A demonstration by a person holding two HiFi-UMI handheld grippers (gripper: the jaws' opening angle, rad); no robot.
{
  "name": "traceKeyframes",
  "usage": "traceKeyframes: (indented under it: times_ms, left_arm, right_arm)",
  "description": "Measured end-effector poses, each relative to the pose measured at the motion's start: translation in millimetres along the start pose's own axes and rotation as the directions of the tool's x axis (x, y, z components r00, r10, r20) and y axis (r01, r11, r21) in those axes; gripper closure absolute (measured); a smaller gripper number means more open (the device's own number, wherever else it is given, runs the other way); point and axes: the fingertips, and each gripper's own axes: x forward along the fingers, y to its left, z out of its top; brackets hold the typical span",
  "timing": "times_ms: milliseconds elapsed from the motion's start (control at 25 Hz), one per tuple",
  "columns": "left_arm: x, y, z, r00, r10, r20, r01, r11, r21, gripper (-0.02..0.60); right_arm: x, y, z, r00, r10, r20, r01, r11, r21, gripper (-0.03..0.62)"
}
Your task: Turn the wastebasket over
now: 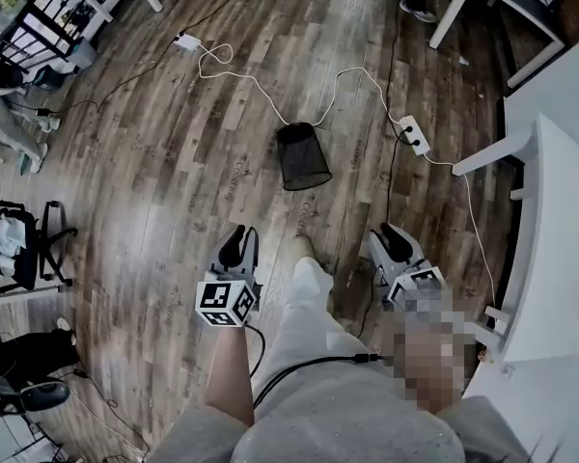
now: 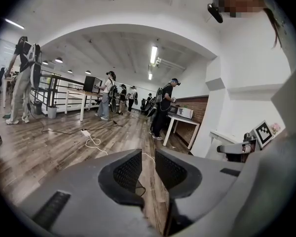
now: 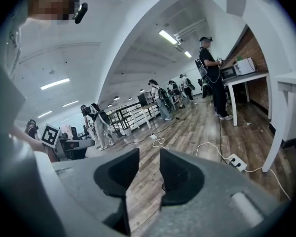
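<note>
Approach step. Wastebasket on floor, ahead of and between left gripper and right gripper, well apart from both. Both grippers released, jaws parted, nothing between. Next move likely: reach forward and down, grasp rim, invert.

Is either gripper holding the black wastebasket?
No, the wastebasket stands alone on the floor, well ahead of the left gripper and right gripper, both empty.

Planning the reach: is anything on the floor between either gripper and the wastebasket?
Nothing visible: bare floor lies between the left gripper, the right gripper and the wastebasket. The white cable runs along its far side.
</note>
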Motion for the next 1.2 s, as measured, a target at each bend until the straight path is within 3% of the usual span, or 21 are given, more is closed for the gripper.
traceKeyframes:
  times_ms: [600, 1200]
  left_arm:
    - [104.6, 64.0, -45.0, 0.991, -0.008, -0.136, -0.004, 0.996, -0.087, 0.500]
    - [222.5, 108.4, -126.3, 0.964, -0.111, -0.242, 0.093, 0.992, -0.086, 0.500]
  right_arm:
    - [125.2, -41.2, -35.4, 0.981, 0.017, -0.196, -0.011, 0.999, 0.031, 0.457]
    - [229.2, -106.7, -97.8, 0.959, -0.014, -0.282, 0.025, 0.999, 0.032, 0.448]
